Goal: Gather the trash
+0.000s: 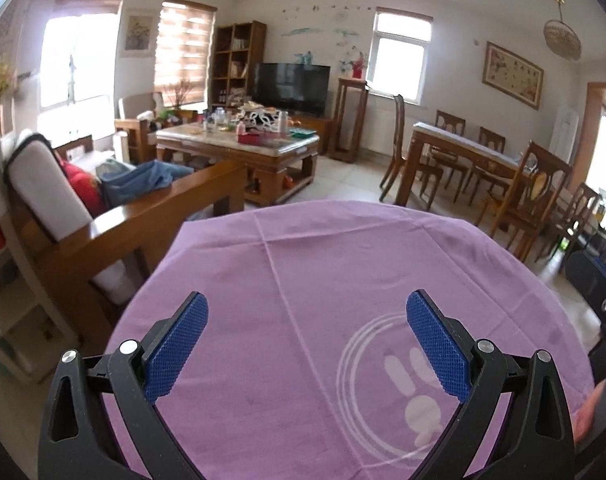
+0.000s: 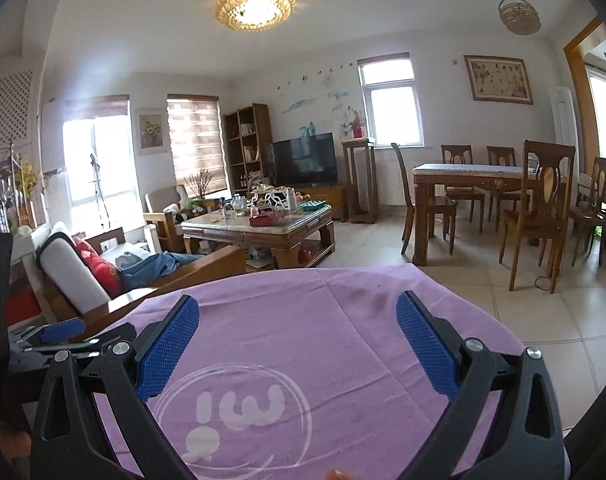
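Note:
My left gripper (image 1: 307,308) is open and empty, held over a purple cloth (image 1: 323,264) with a white round logo that covers a surface right below it. My right gripper (image 2: 299,312) is also open and empty over the same purple cloth (image 2: 303,340). The left gripper's blue fingertip (image 2: 61,330) shows at the left edge of the right wrist view. No trash lies on the cloth. A cluttered wooden coffee table (image 1: 239,144) stands across the room, also in the right wrist view (image 2: 259,224), with bottles, a red box and other small items.
A wooden sofa (image 1: 115,216) with grey cushions, a red pillow and blue clothing stands to the left. A dining table with chairs (image 2: 483,184) is at the right. A TV (image 1: 291,86) and bookshelf stand against the far wall. Tiled floor (image 2: 543,312) lies between.

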{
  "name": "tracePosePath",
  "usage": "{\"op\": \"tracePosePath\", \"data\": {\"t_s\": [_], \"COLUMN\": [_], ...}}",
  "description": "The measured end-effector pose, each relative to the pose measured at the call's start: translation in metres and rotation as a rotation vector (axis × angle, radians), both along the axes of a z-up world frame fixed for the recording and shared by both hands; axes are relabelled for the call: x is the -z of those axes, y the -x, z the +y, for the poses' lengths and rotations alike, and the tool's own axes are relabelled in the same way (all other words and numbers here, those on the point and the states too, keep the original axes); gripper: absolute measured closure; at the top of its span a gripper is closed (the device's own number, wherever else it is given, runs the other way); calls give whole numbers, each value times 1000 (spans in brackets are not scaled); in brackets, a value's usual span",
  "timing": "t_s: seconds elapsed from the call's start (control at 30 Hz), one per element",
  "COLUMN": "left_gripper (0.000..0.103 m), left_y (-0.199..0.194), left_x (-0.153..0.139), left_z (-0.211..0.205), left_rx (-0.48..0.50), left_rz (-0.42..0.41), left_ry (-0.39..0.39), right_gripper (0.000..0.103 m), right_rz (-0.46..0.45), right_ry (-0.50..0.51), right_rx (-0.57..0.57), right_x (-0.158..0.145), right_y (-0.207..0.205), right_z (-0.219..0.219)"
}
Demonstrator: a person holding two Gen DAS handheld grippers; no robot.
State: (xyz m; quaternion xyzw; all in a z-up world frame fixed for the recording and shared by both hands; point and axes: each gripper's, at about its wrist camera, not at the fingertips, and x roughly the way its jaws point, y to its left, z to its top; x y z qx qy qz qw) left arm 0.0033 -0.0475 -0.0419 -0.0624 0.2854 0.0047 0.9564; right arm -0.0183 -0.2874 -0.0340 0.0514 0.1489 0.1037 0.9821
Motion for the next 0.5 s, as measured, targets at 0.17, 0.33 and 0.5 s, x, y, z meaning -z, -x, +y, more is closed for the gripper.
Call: {"op": "tracePosePath", "data": {"t_s": [0.17,0.33,0.5], "left_gripper": [5,5,5], "left_y": [2,12,17], "left_x": [2,-5,-8], "left_z": [-5,-20,-27], "left_rx": [14,22,27], "left_rz": [-4,-68,-98], "left_ry": [-2,-87,-118], "right_gripper": [5,5,5], "right_rz": [-3,3,16], "right_ry": [15,8,-21], "right_rx": [-24,-29,-17], "right_x": [-1,1,3], "right_y": [1,0,-2], "right_z": [6,3,-3]}}
